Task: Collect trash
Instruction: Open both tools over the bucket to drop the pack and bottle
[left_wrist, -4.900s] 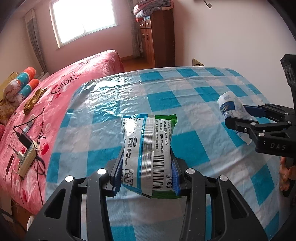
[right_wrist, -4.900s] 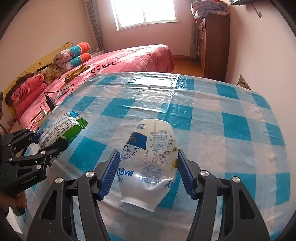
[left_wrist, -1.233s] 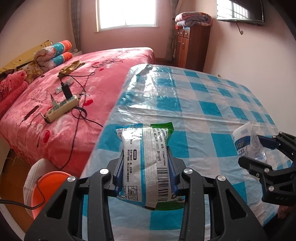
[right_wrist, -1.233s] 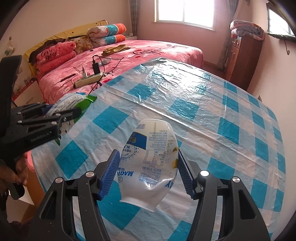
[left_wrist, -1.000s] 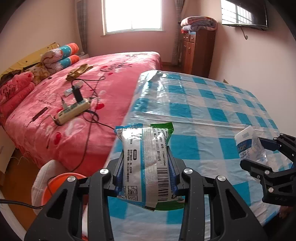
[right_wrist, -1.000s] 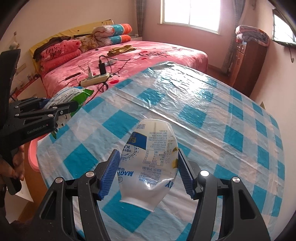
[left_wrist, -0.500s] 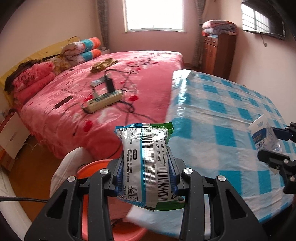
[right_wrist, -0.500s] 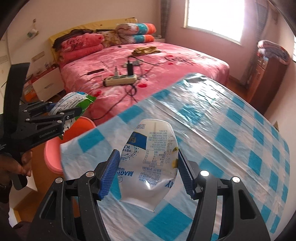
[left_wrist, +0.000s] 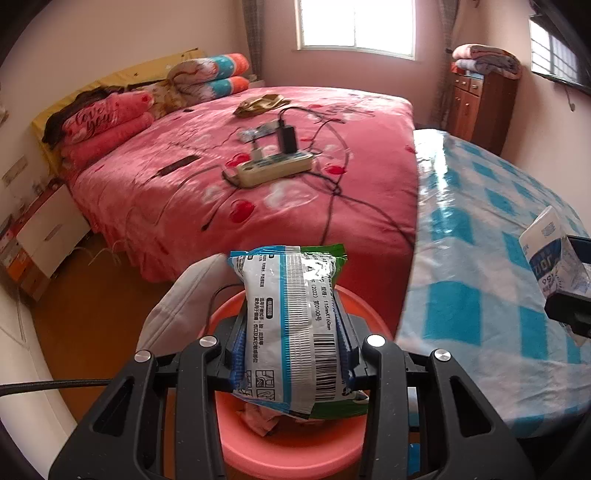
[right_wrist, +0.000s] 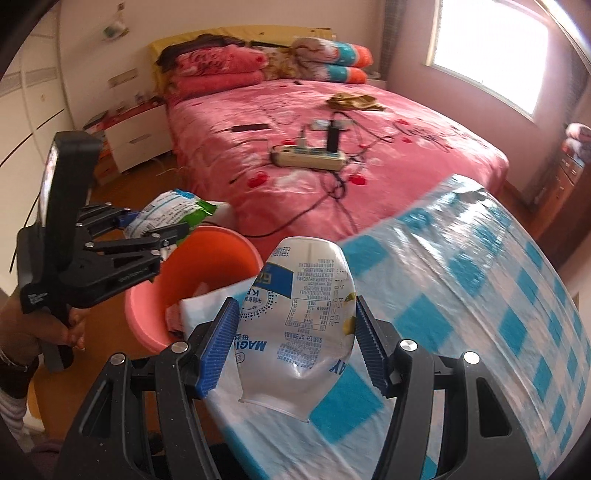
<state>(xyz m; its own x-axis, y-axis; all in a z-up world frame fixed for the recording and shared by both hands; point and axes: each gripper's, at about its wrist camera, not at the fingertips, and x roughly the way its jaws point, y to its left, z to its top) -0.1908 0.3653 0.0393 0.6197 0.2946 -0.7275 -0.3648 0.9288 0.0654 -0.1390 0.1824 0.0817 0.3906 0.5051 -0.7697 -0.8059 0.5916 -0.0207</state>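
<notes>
Orange bin (left_wrist: 236, 443) beneath down-tilted left tool (left_wrist: 291, 354) clamping wrapper (left_wrist: 291, 325), right tool (right_wrist: 295, 343) clamping crushed cup (right_wrist: 299, 325)

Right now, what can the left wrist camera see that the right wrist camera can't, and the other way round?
Only the left wrist view shows the barcode side of the wipes packet between the left gripper's pads, and the wooden cabinet topped with folded blankets.

Only the right wrist view shows the person's hand holding the left gripper, the printed side of the crushed white cup in the right gripper, and the white nightstand.

Both show the orange bin, the pink bed, the power strip and the blue checked table.
</notes>
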